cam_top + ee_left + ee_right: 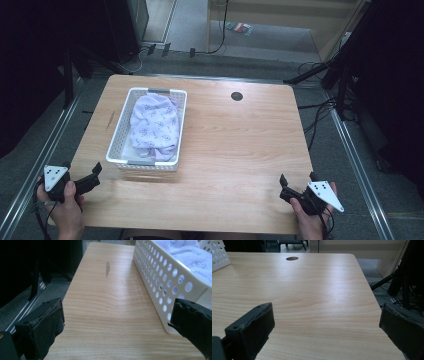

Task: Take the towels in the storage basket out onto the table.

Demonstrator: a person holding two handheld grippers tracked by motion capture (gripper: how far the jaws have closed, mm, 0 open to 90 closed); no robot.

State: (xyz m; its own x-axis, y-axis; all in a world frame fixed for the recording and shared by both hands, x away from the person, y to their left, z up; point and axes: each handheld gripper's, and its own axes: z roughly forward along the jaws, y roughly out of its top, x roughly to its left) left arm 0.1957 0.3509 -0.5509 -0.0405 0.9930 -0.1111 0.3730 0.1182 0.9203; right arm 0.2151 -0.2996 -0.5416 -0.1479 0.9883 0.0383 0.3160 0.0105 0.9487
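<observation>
Tongs (82, 172) near lilac printed cloth (154, 125)

I count 1 white basket (119, 145) on my table (240, 165), holding 1 lilac patterned cloth (154, 125). There is 1 round cable hole (237, 96) at the far side, and I have 2 grippers: left gripper (82, 172), right gripper (297, 182).
</observation>
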